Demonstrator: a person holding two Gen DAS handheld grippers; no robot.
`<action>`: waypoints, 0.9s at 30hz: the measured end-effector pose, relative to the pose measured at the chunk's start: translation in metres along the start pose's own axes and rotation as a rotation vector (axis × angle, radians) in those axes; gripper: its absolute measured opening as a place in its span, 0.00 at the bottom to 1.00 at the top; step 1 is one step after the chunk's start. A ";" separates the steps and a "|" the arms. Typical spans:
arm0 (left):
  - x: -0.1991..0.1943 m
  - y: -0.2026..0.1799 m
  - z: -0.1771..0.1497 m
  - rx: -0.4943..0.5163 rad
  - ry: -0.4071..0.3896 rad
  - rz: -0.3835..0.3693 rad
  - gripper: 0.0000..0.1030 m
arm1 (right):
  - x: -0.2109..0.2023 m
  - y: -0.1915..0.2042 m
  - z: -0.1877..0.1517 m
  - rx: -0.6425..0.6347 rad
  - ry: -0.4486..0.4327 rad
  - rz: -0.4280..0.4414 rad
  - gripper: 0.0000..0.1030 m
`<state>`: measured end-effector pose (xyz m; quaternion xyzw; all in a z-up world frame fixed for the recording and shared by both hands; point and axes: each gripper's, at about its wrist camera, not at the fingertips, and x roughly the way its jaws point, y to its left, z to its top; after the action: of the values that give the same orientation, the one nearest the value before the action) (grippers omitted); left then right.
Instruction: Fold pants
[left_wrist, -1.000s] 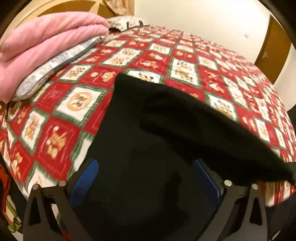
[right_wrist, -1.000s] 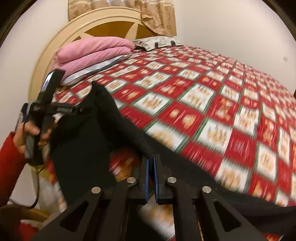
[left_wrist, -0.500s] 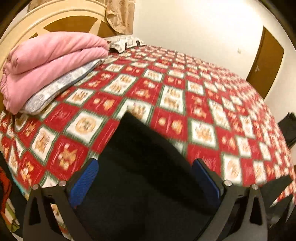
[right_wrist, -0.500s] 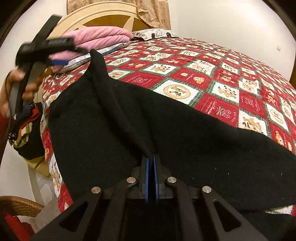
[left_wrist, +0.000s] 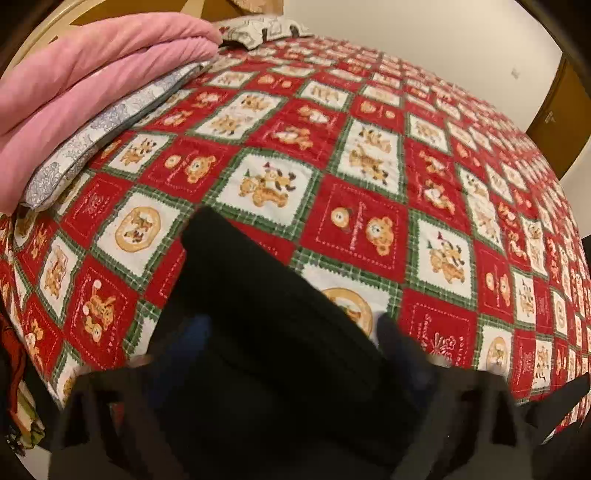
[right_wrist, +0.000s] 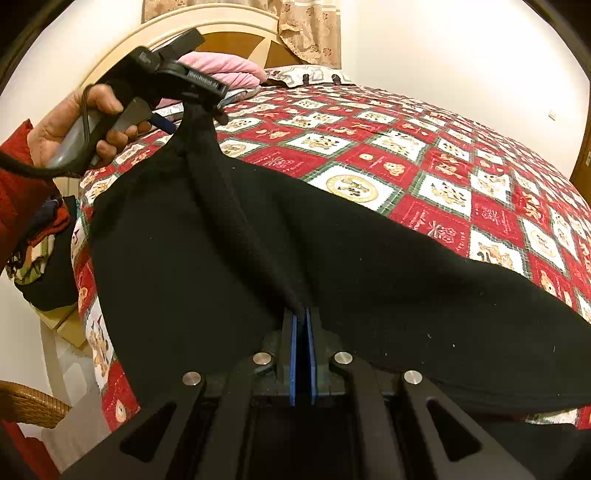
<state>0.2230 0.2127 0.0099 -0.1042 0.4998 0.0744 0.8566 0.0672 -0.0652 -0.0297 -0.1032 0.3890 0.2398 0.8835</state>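
Now black pants (right_wrist: 332, 258) stretch taut between both tongs, pinched.

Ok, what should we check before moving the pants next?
1. Right gripper shut on the pants: ok.
2. Left gripper holding the pants firmly: cannot tell; the cloth rises to it, but its own view is blurred.
3. Cloth stretched between both grippers: ok, one straight ridge.
4. Pants lying flat: not ok, lifted at the ridge.
5. Pink blanket away from the pants: ok.
6. Bare quilt ahead for folding: ok.
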 end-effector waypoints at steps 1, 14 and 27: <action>-0.002 0.002 -0.002 0.001 -0.013 -0.030 0.41 | 0.000 -0.001 0.001 0.009 -0.001 0.005 0.05; -0.099 0.041 -0.064 0.031 -0.153 -0.124 0.19 | -0.072 0.014 0.007 -0.026 -0.088 0.045 0.05; -0.054 0.079 -0.150 -0.006 -0.064 0.033 0.25 | -0.061 0.047 -0.043 -0.027 0.030 0.108 0.05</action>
<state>0.0523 0.2499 -0.0233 -0.0960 0.4737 0.0936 0.8704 -0.0193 -0.0609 -0.0137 -0.0975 0.4040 0.2911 0.8617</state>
